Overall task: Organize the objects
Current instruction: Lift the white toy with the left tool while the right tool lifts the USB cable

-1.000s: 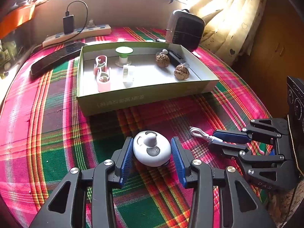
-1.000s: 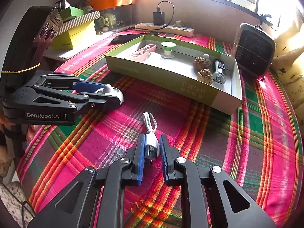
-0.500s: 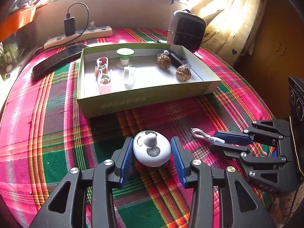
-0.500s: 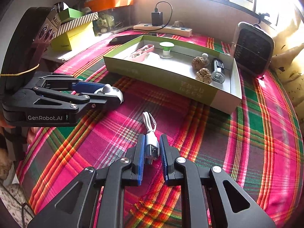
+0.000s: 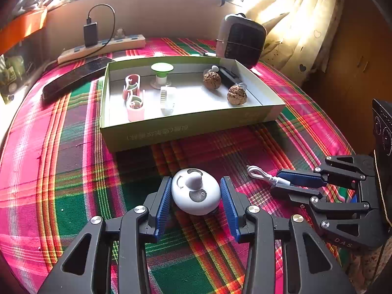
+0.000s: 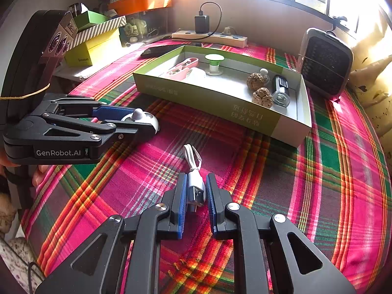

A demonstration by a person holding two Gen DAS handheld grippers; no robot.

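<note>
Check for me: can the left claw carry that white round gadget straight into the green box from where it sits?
Probably yes. The left claw flanks the white round gadget, and only bare plaid cloth lies between it and the green box. It must lift over the near wall; open floor shows mid-box.

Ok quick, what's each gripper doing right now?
Left gripper: closed on the white gadget.
Right gripper: shut on the USB cable.

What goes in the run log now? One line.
left gripper: shut on white gadget | right gripper: shut on USB cable | box: not reached
</note>
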